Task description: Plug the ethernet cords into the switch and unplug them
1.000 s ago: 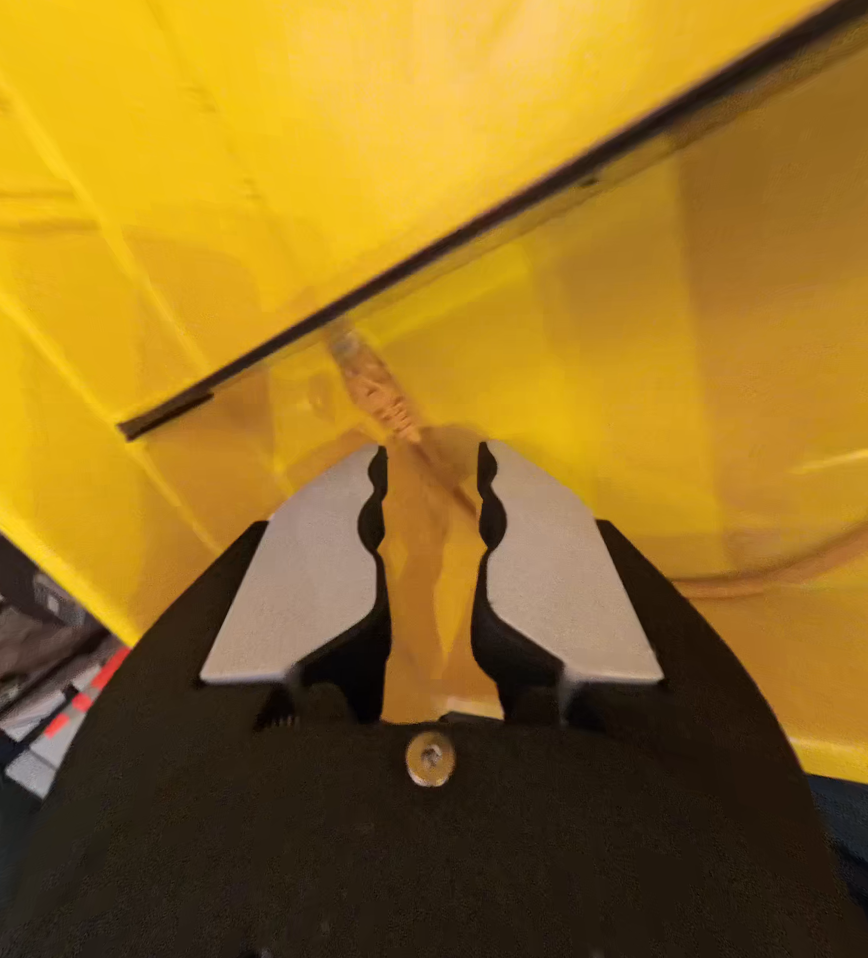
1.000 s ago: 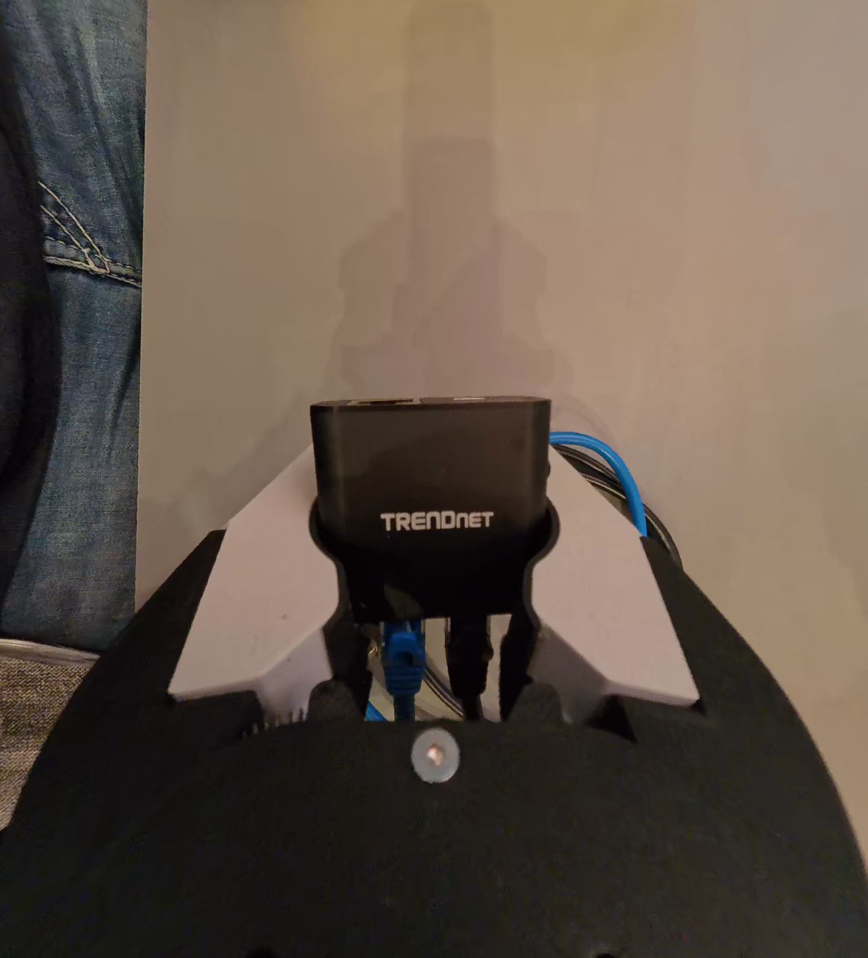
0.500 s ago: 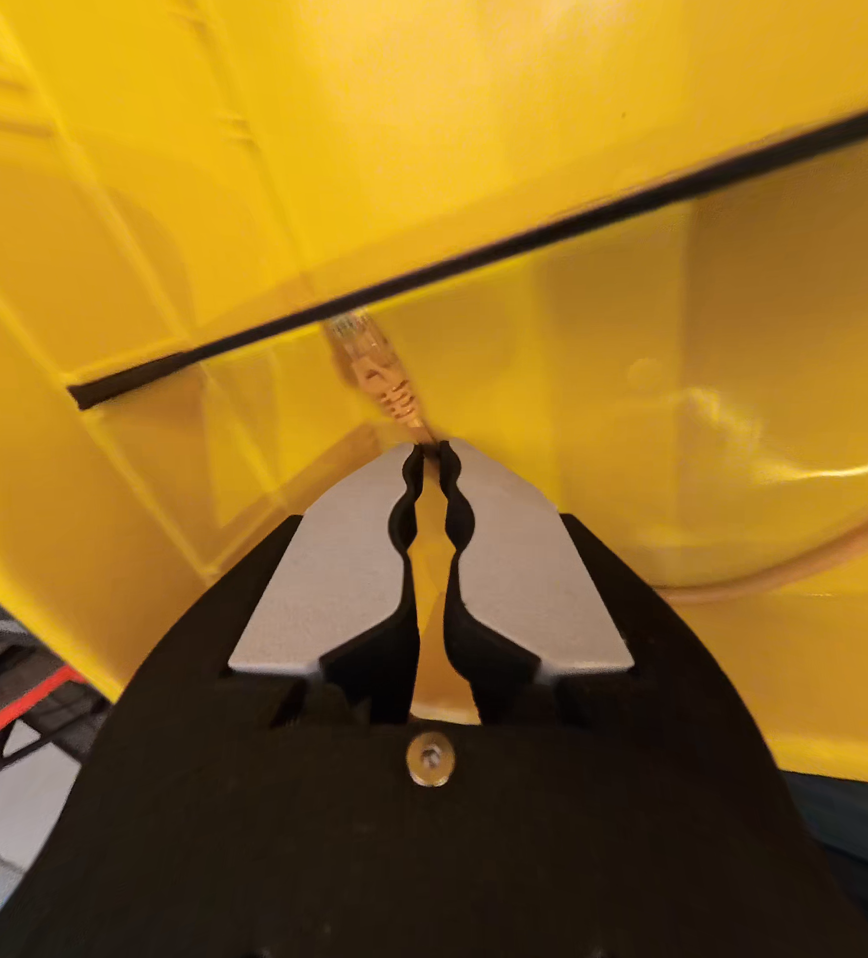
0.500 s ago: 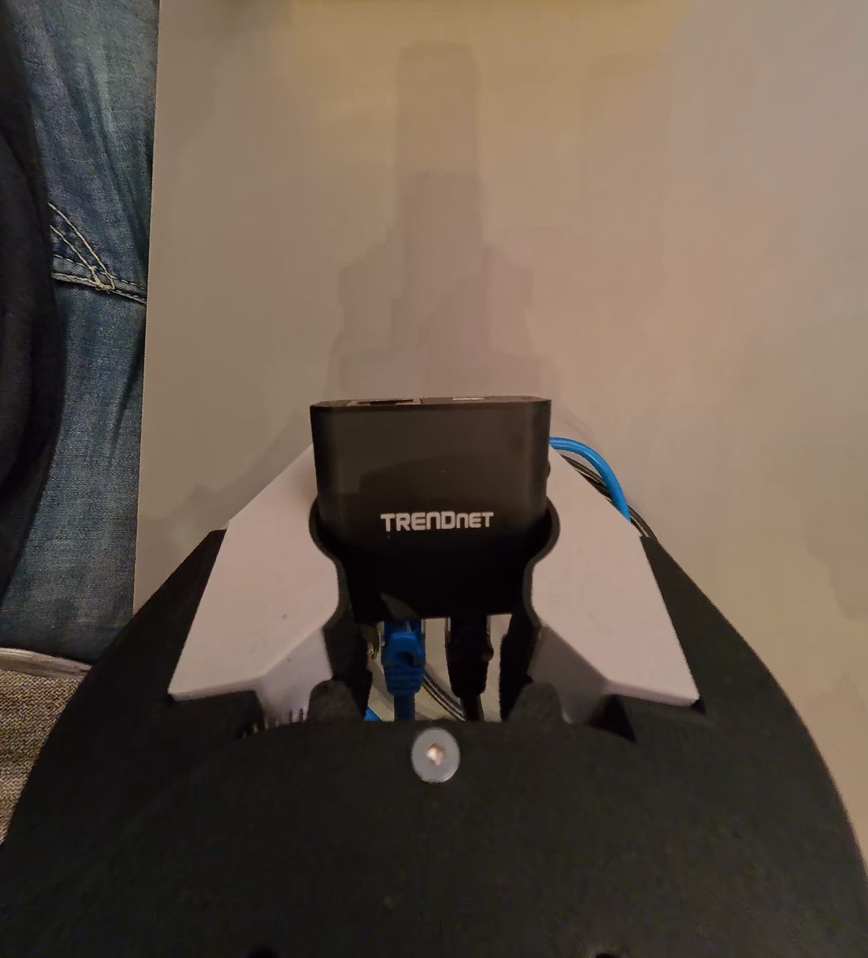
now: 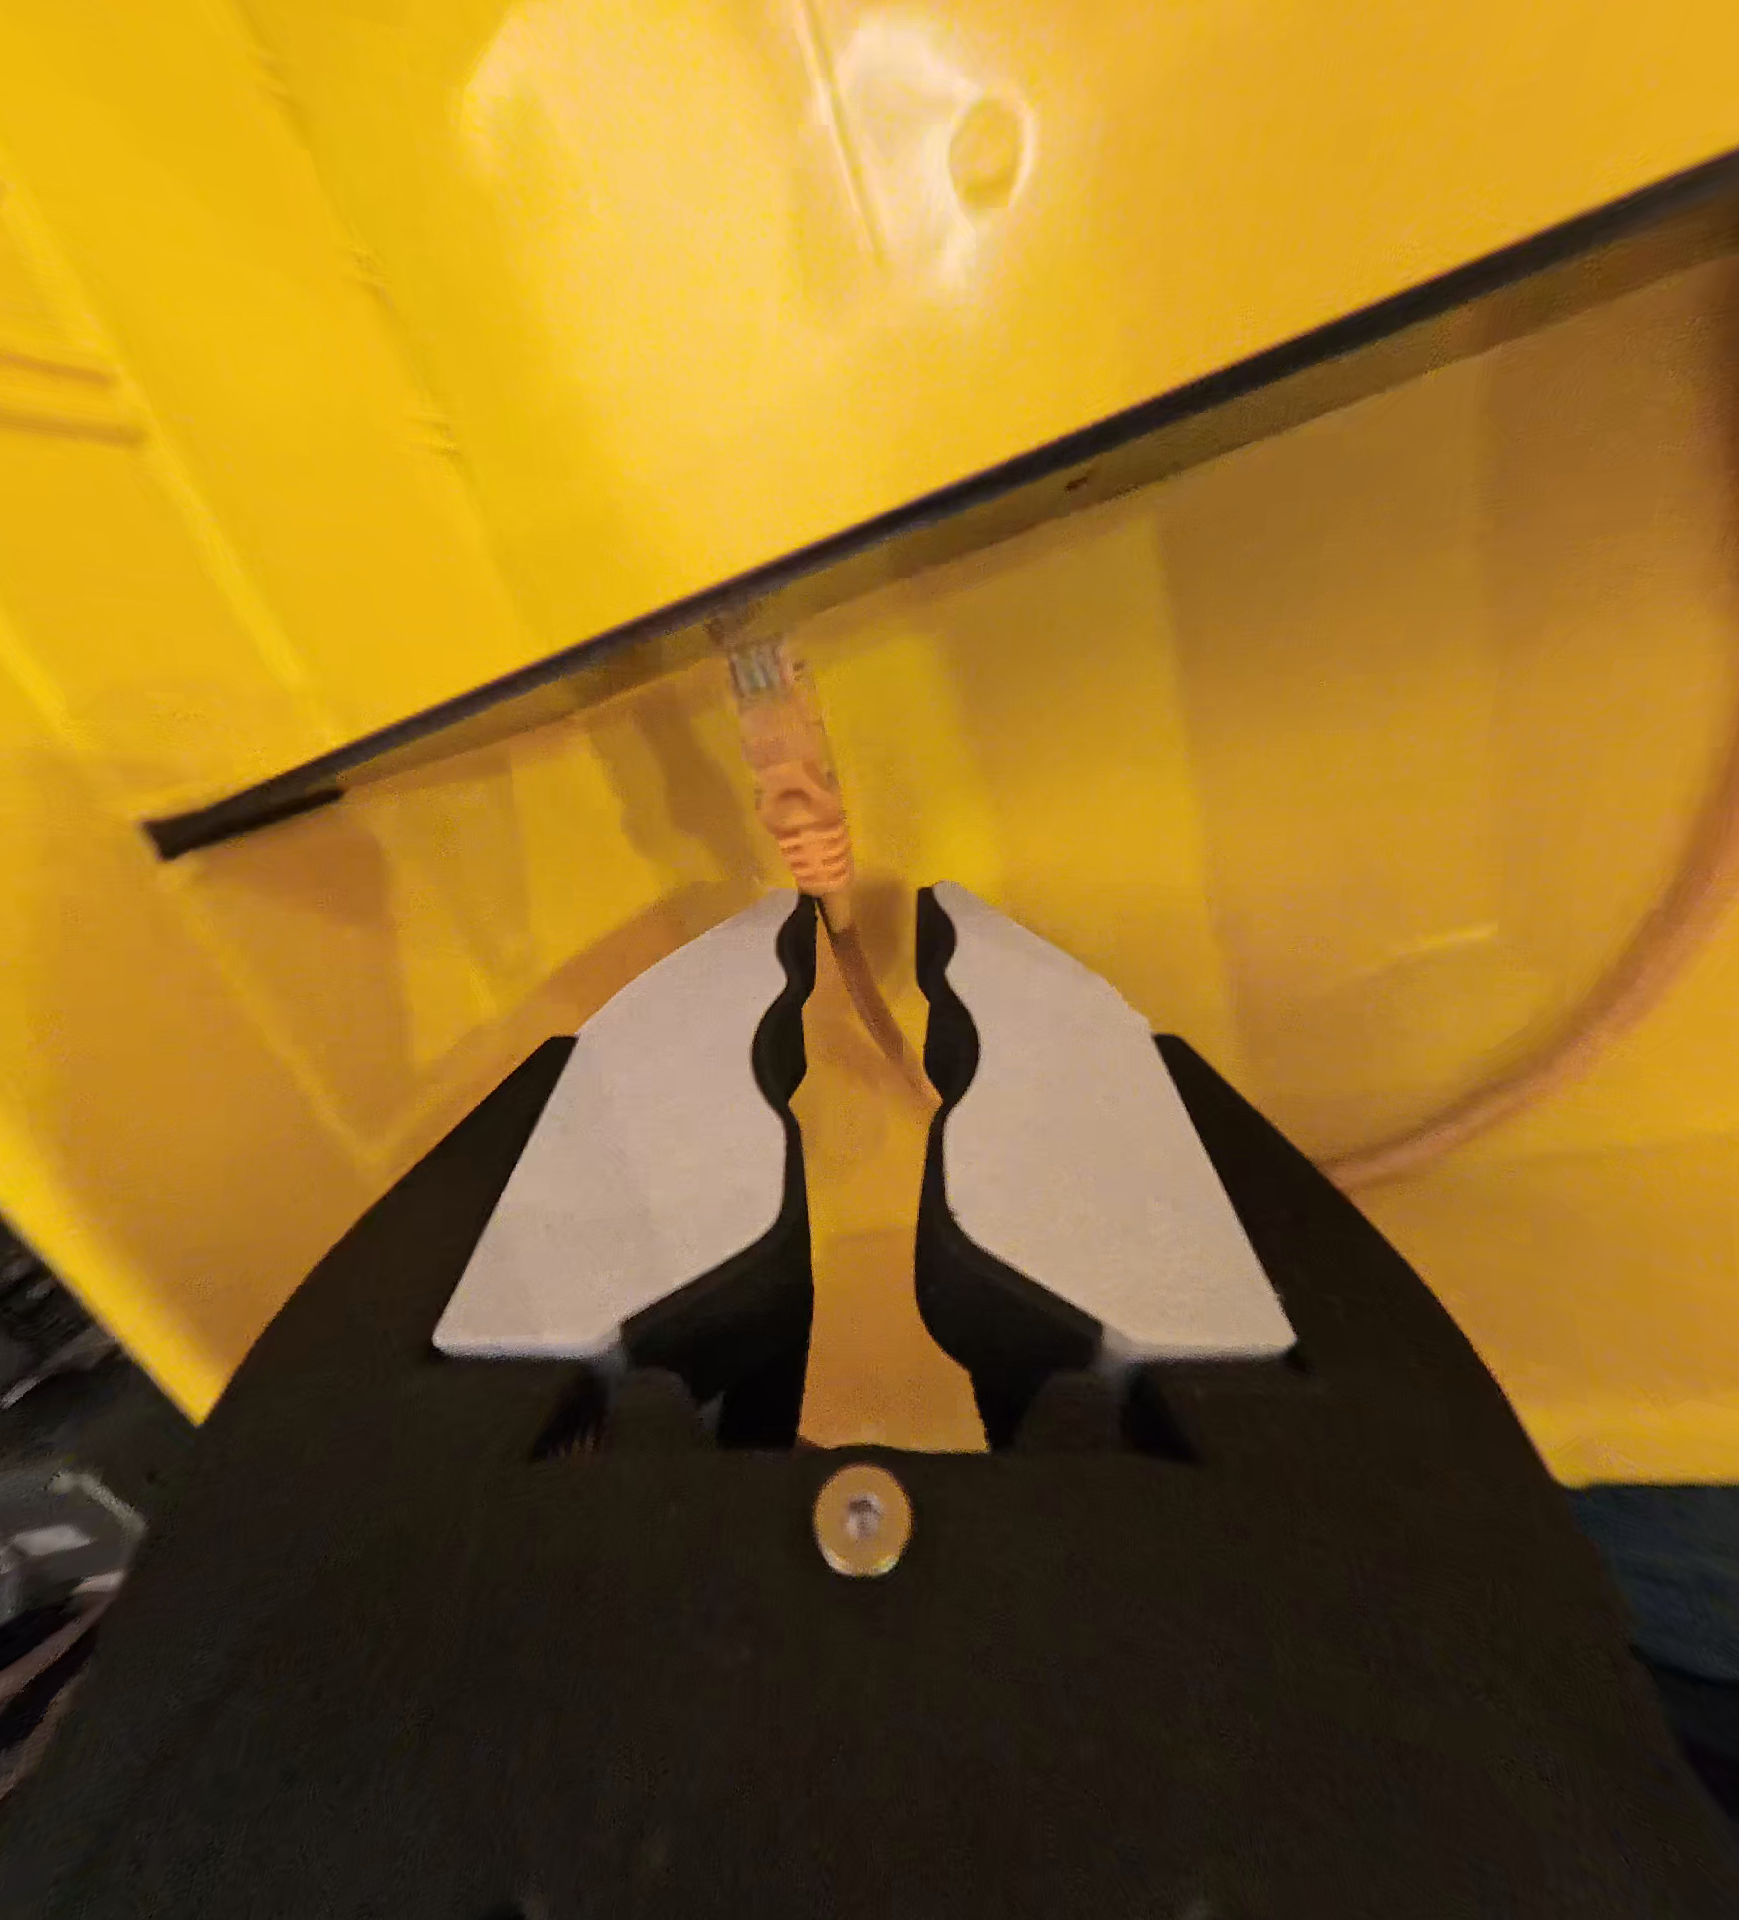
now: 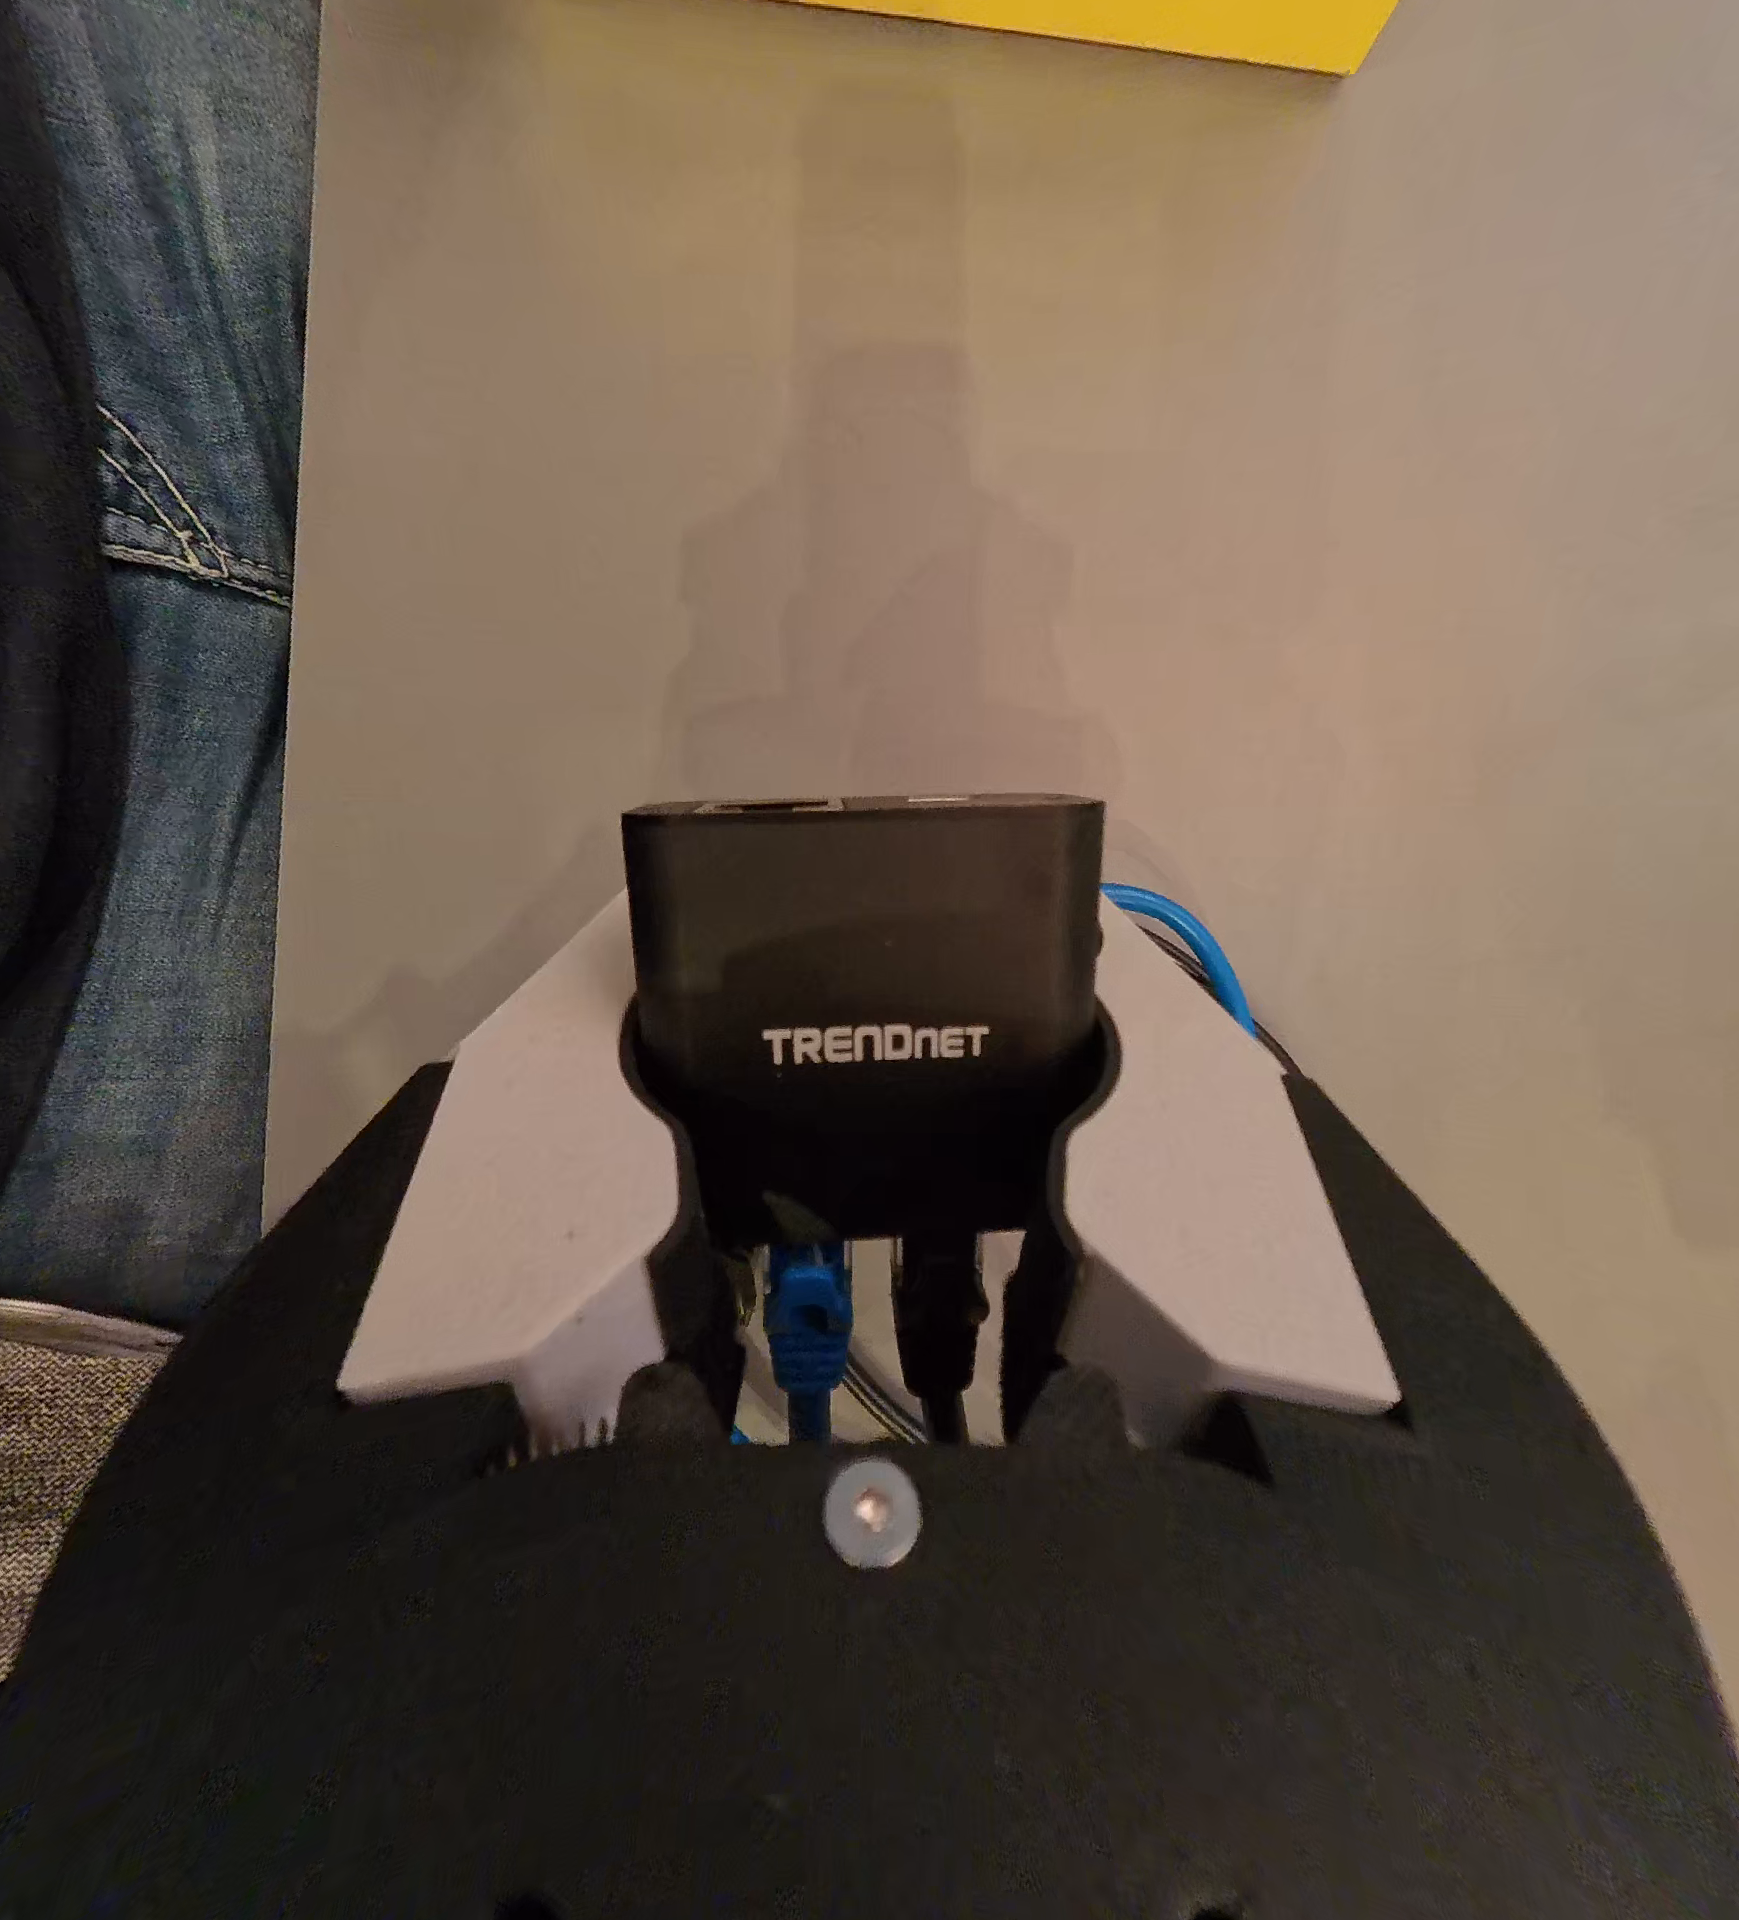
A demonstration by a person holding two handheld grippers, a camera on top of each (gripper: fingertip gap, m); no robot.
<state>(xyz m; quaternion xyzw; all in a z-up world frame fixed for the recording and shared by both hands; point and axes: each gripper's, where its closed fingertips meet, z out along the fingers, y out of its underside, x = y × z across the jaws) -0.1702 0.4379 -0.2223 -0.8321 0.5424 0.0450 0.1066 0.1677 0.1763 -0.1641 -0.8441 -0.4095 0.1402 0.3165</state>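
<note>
In the left wrist view, the left gripper (image 5: 863, 902) is standing slightly open inside a yellow bin (image 5: 1467, 831), its fingers parted and clamping nothing; the orange ethernet cord (image 5: 870, 997) is passing loosely between them, its plug (image 5: 792, 769) lying just past the tips beneath a black edge strip (image 5: 1156, 457)

In the right wrist view, the right gripper (image 6: 863, 966) is clamping the black switch (image 6: 860, 935) above a pale table (image 6: 1364, 520), with a blue cord (image 6: 803, 1320) and a black cord (image 6: 938, 1320) sitting plugged into its near side
</note>
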